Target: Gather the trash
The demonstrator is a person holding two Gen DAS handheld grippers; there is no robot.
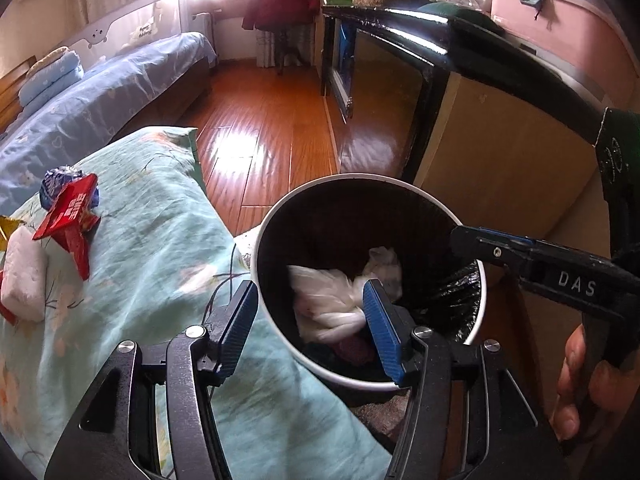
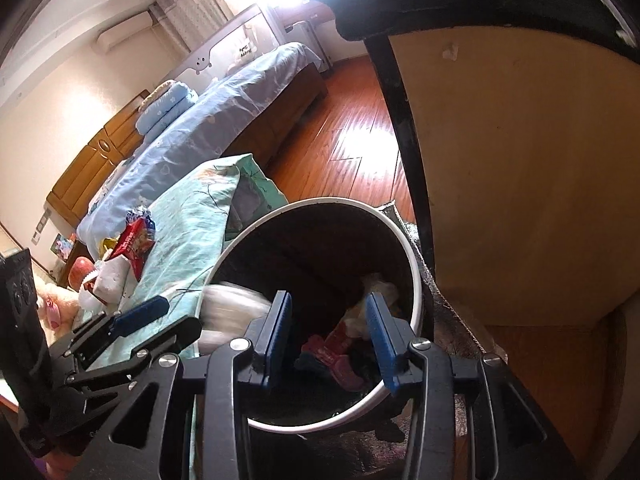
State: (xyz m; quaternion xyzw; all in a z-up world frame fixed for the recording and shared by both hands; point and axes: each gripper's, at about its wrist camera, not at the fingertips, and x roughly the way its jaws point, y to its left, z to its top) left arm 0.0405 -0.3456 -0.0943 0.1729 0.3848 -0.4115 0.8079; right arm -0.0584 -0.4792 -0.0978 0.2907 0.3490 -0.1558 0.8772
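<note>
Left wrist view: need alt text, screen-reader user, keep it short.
Open left tongs hang over a white-rimmed trash bin with a black liner, where a blurred white plastic bag is inside. On the floral bedspread at left lie a red wrapper and a white wad. The right tongs reach in from the right.

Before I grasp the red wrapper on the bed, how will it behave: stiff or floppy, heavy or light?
The red wrapper is creased and torn open, so it probably flexes and crumples under the pads. It looks thin and empty, so likely very light. It lies on the soft bedcover against a blue wrapper, so a push may slide both.
</note>
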